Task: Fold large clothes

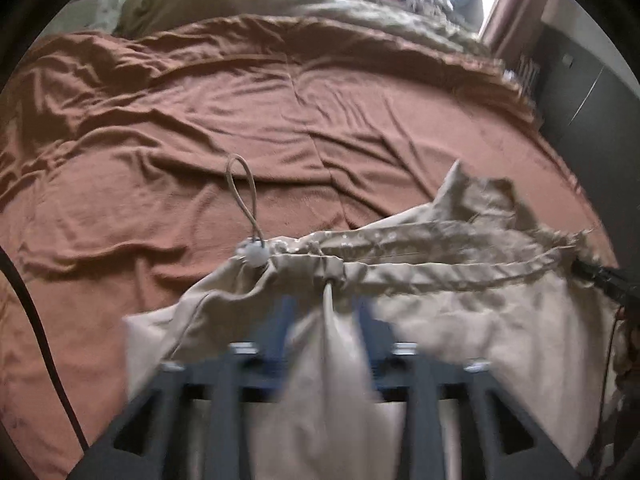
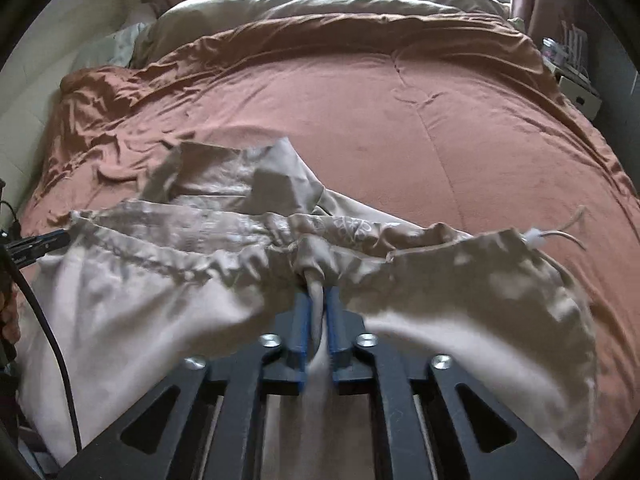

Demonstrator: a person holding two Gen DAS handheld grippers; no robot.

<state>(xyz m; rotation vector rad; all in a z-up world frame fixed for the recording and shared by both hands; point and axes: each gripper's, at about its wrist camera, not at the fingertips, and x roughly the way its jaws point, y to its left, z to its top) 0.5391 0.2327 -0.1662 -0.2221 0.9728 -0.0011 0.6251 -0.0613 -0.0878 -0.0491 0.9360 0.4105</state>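
Your left tongs (image 1: 329, 312) and right tongs (image 2: 318, 304) are each closed on the drawstring hem of the beige garment (image 2: 168, 300), which hangs from them above the bed (image 2: 400, 128). Judged light, limp and slippery; keep hold at that gathered hem, where fabric bunches thickest.

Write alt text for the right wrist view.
The right gripper is shut on the drawstring hem of a beige garment, held above a rust-brown bedspread. The left gripper holds the same hem at the left edge.
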